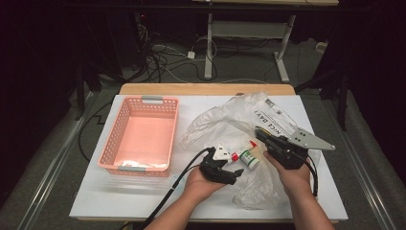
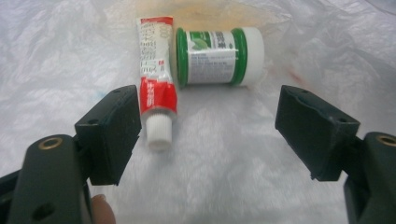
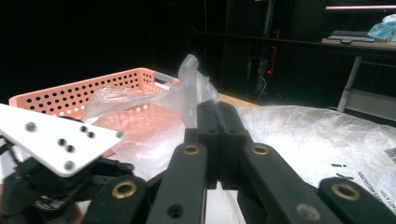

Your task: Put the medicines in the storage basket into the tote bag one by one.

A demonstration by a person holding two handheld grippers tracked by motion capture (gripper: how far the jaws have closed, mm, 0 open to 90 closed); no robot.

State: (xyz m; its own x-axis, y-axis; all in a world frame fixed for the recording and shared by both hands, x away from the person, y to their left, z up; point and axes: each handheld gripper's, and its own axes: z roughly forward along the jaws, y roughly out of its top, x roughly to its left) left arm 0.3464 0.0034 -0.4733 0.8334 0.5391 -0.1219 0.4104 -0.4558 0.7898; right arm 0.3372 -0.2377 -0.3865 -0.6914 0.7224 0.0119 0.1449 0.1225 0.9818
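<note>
Clear plastic bag clamped in our right gripper; our left gripper gapes empty before tube and jar

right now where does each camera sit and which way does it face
High view: above the person's side, looking forward and down on the table, basket and bag; both forearms come in from below.
Left gripper view: on the left gripper, looking at the tube and jar; open jaws, a fingertip.
Right gripper view: on the right gripper, level toward the basket; jaws shut on the bag.
All share the bag.
</note>
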